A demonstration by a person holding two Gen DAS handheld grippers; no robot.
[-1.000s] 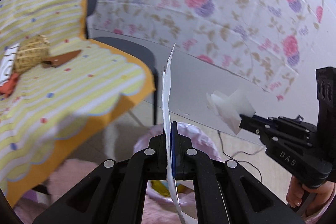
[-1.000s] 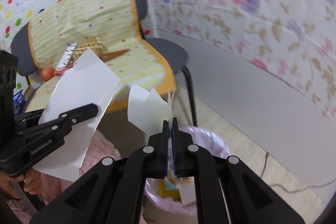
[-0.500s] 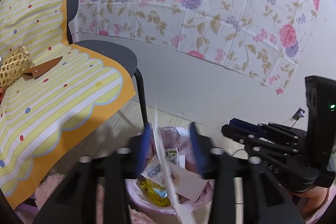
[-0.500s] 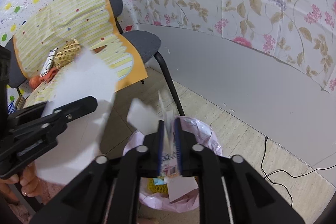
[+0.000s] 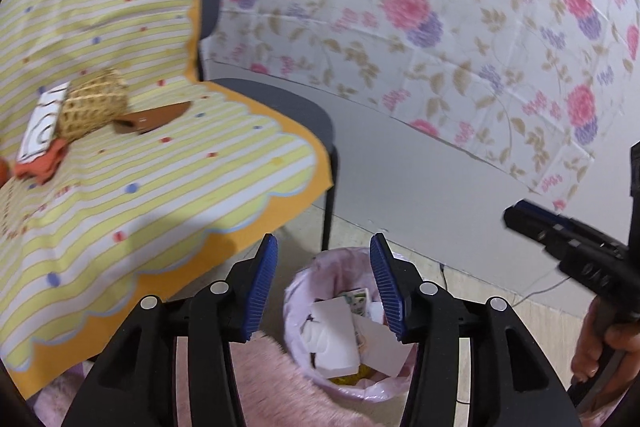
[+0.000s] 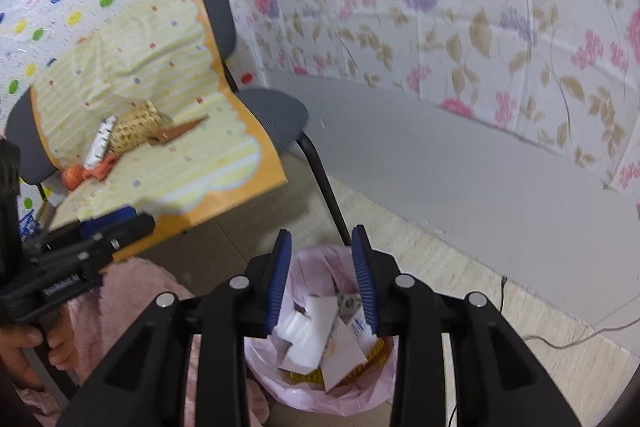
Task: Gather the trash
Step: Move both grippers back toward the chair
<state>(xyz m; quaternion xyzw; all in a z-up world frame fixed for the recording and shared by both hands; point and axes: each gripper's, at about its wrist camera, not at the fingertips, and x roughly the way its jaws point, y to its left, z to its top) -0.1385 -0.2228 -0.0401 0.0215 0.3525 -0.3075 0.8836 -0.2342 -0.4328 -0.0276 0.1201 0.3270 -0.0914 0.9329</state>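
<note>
Floral-papered walls, beige floor, one chair against the corner.

Nearest: left gripper (image 5: 323, 285), jaws wide apart, nothing between the blue pads. Right gripper (image 6: 322, 281), jaws also apart, nothing held. Both hang directly over the bin (image 6: 316, 393), a pink-lined basket on the floor; paper scraps (image 6: 316, 327) lie inside, white sheets plus printed wrappers, too jumbled to count exactly. One bin.

Beside the bin, left: pink fluffy fabric (image 5: 276, 379), touching the liner.

Farther, up and left of both grippers: chair seat draped in a yellow striped cloth (image 5: 168, 163). On it, clustered together: one woven basket piece (image 5: 94, 103), one brown paper piece (image 5: 154, 117) just beside it with its long axis pointing right, one white printed box (image 5: 40, 133) and orange items (image 6: 86, 173), probably two, blurred.

Judgement: remaining trash lies left and above the bin; the left gripper is the nearer. Reach goes away from the bin, toward the seat.
</note>
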